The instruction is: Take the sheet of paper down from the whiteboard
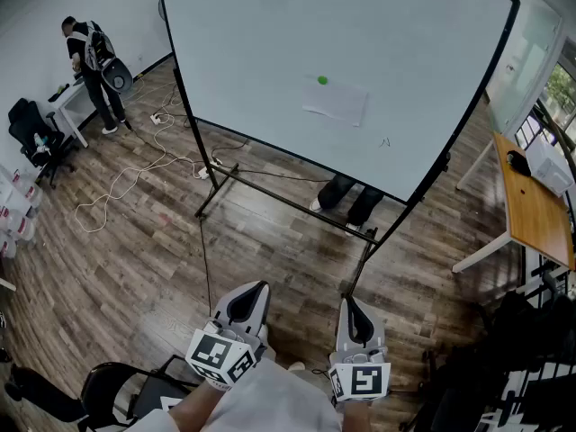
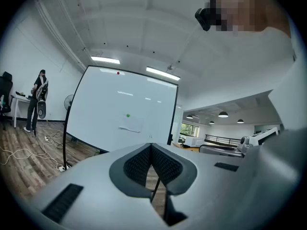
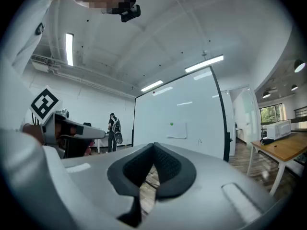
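**Head view.** Whiteboard (image 1: 360, 61) on a wheeled stand fills the upper centre. The sheet of paper (image 1: 336, 103) lies flat on its face, right of centre, w/ a green magnet (image 1: 322, 80) at its upper-left corner. The magnet is prob. what pins it, so the sheet hangs from that one point. Left gripper (image 1: 255, 292) and right gripper (image 1: 351, 306) sit at the bottom centre, close to the person's body and well apart from the board. This is judged a carry pose, w/ the approach not yet made. A person (image 1: 94, 61) stands at a table, upper left.

**Left gripper view.** Left gripper (image 2: 151, 147), lower centre: pads meet at the tip, closed on nothing. Paper (image 2: 131, 123) and magnet (image 2: 127, 115) sit mid-frame, just above the jaws, so the claw is aimed roughly at the target.

**Right gripper view.** Right gripper (image 3: 154, 146), lower centre: also closed, nothing between the pads. Paper (image 3: 178, 130) is slightly right of centre, above the jaws. Both claws must prob. open before they can pinch an edge of the sheet.
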Available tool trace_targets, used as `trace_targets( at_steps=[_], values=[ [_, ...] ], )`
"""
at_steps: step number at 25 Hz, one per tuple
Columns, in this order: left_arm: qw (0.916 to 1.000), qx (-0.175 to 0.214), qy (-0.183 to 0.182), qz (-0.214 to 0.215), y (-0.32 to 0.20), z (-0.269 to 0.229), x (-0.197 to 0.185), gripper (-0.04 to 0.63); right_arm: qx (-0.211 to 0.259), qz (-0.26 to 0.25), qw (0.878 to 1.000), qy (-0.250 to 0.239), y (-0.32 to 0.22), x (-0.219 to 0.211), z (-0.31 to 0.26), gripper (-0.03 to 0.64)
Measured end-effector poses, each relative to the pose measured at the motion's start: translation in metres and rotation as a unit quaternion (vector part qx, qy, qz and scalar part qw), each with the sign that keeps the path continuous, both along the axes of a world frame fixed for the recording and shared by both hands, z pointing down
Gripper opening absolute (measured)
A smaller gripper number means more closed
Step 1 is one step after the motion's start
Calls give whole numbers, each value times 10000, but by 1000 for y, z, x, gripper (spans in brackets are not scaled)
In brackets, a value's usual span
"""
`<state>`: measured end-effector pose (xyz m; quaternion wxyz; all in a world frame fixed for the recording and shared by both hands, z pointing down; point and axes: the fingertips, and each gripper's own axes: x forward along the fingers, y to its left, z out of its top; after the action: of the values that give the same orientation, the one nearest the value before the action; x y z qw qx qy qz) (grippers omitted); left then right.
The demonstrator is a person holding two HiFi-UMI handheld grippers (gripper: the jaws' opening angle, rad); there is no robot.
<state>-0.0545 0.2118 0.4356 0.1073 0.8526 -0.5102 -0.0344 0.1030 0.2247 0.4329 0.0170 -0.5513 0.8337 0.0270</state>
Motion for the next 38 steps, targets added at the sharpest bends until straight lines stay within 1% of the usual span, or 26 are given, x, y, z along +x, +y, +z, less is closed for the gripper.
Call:
trace_targets(
  at_steps=[5, 11, 15, 21, 24, 27, 32, 35, 38],
  values=[
    [9998, 52, -28, 175, 27, -13, -6, 6, 84, 107, 9999, -71, 35, -16, -17, 12],
    [9990, 207, -79, 383, 39, -24, -30, 6, 33, 308, 9994, -126, 48, -46, -15, 11],
    [9987, 240, -23, 456, 41, -27, -52, 6, 23, 378, 9992, -91, 51, -68, -16, 11],
    [9979, 257, 74, 586, 36, -28, -76, 6, 133, 480, 9987, 70, 44, -94, -20, 11],
    [9974, 234, 116, 665, 34, -27, -91, 6, 162, 567, 9982, 56, 37, -108, -23, 11],
    [9971, 146, 112, 737, 32, -20, -110, 6, 198, 615, 9979, 40, 33, -128, -23, 11],
    [9971, 147, 153, 737, 25, -14, -147, 6, 222, 672, 9975, 36, 26, -160, -19, 11],
    [9964, 171, 165, 813, 18, -17, -157, 6, 207, 715, 9972, 70, 20, -171, -20, 11],
    [9960, 151, 252, 841, 17, -12, -163, 6, 181, 762, 9968, 156, 18, -177, -18, 11]
  ],
)
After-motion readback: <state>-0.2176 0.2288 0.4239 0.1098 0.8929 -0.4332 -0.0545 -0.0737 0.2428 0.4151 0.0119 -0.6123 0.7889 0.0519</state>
